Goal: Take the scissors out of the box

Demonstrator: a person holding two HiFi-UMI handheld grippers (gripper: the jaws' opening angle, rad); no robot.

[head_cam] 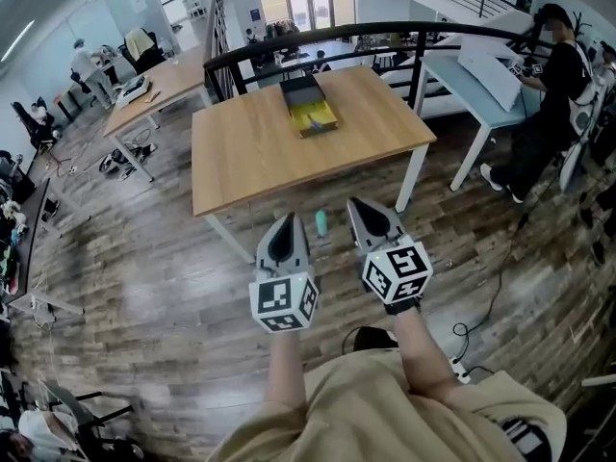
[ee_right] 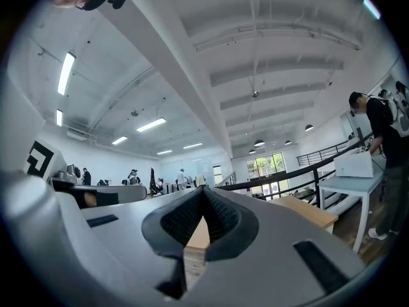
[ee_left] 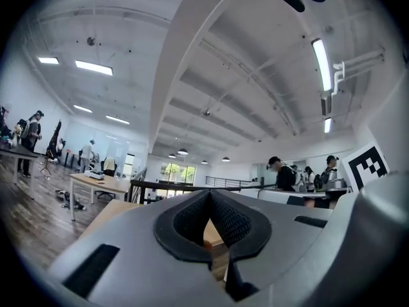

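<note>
Although the box lies open toward the far edge of the wooden table, near the middle of its width, only a yellow patch shows in its nearer half, and the scissors are too small to make out from the head view. Both tools are held on the near side of the table, short of its edge and well apart from the box, side by side over the plank floor. The left gripper is clenched on nothing: in its own view the dark ribbed pads meet at their tips, with only the tabletop beyond them. The right gripper is likewise closed and empty, its pads touching at the tips in its own view. Each carries its marker cube, the left and the right, just ahead of the person's forearms. A small teal thing shows between the two grippers; whether it lies on the floor cannot be told. Behind the table runs a dark curved railing. To the right, a person in black stands at a pale blue table.
</note>
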